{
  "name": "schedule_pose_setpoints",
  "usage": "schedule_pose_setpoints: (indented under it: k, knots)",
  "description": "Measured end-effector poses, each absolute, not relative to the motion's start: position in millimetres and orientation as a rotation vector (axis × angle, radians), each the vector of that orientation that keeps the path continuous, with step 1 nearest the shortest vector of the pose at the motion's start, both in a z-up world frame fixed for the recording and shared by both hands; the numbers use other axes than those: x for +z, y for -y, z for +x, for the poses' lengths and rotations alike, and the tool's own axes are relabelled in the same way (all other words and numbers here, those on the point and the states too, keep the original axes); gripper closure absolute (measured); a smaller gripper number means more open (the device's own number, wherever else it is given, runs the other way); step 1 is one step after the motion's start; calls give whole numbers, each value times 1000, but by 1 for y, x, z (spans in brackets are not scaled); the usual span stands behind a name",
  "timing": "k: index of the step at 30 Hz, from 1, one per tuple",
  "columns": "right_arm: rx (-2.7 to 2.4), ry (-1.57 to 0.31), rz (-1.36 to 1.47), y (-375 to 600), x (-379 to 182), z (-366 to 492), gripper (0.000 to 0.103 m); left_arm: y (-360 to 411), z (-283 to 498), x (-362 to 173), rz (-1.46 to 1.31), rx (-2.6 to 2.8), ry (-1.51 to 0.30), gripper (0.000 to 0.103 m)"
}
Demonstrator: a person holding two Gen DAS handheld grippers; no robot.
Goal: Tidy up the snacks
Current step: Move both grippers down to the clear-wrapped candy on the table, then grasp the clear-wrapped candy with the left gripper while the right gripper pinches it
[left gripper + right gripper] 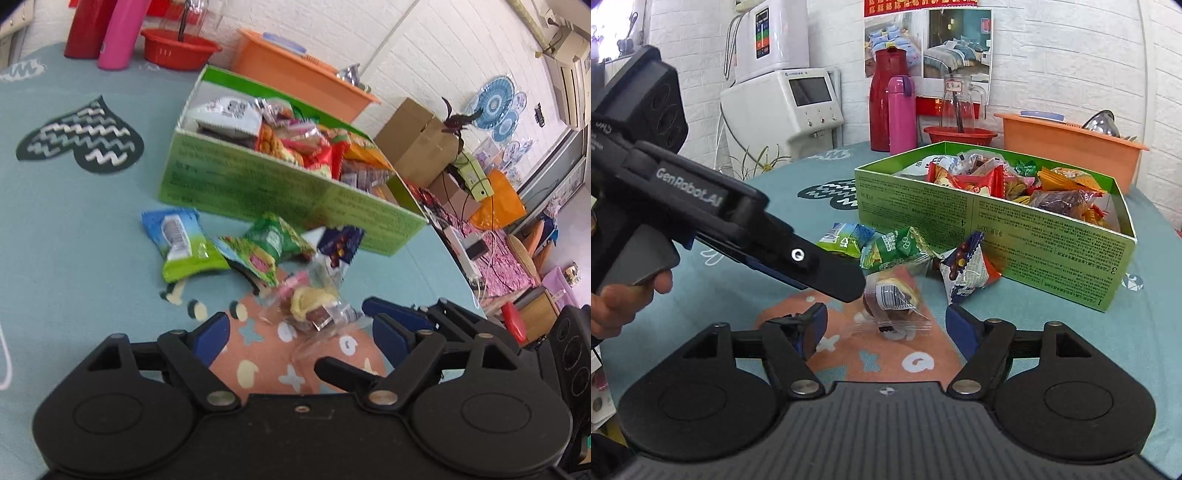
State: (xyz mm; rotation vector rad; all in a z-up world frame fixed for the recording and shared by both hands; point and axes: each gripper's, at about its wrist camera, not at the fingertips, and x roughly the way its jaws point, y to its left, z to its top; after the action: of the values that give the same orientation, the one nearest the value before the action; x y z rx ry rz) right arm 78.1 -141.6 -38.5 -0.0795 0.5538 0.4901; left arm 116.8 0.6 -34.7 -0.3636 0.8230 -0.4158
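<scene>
The green box (993,218) stands on the teal table (738,280), full w/ mixed snacks. Just in front of the box lie four loose packs: a blue-green pack (181,243), a green pack (269,247), a dark blue pack (967,269) and a clear-wrapped cake (892,295), the farthest from the box. The left gripper (295,330) is wide open around the cake, not pinching it. The right gripper (886,325) is also wide open, w/ nothing in it, near the cake.
</scene>
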Motion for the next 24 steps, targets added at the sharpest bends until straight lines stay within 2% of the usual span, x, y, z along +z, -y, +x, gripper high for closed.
schedule_pose_setpoints:
  k: [6,21,23,24]
  knots:
    - [504,-546,-79,137,-38,88,0,-17,112,-31,-388,-384,-814,0]
    - [495,-612,-33,138,-45,100,0,22,143,-51,-404,-463,-877,0]
    - [466,-611,-36,137,-45,101,10,23,142,-50,-401,-447,-865,1]
    - [469,-605,-37,137,-45,100,15,23,141,-49,-404,-444,-862,6]
